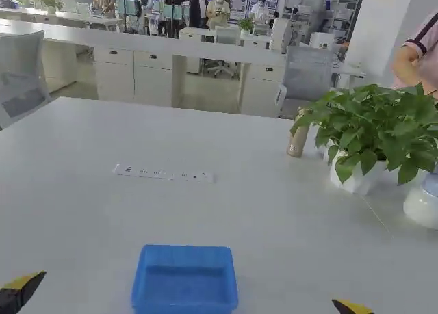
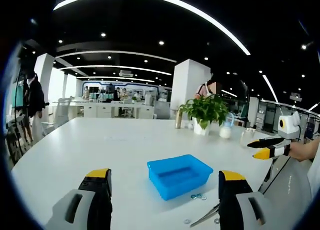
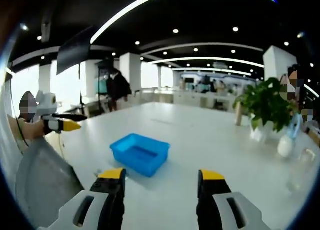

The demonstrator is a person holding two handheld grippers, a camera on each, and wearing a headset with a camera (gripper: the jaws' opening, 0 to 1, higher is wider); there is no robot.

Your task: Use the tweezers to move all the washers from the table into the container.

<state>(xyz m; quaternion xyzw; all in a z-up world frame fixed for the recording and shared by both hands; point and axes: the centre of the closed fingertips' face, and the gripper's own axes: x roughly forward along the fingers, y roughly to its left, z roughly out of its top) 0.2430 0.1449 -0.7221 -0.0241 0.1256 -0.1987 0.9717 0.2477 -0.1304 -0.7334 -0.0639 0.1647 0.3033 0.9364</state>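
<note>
A blue container (image 1: 185, 280) sits near the table's front edge, seen too as the blue container (image 2: 179, 175) and blue container (image 3: 140, 152). Small washers (image 2: 197, 196) lie on the table just in front of it, with metal tweezers (image 2: 205, 216) beside them. My left gripper (image 2: 165, 175) is open and empty, held above the table short of the container. My right gripper (image 3: 161, 174) is open too, with nothing between its jaws. In the head view the left gripper (image 1: 20, 286) pokes in at bottom left and the right gripper (image 1: 352, 307) at bottom right.
A white power strip (image 1: 163, 173) lies mid-table. A potted plant (image 1: 373, 133), a tan bottle (image 1: 298, 139) and a white jar (image 1: 422, 204) stand at the right. People and desks fill the room behind.
</note>
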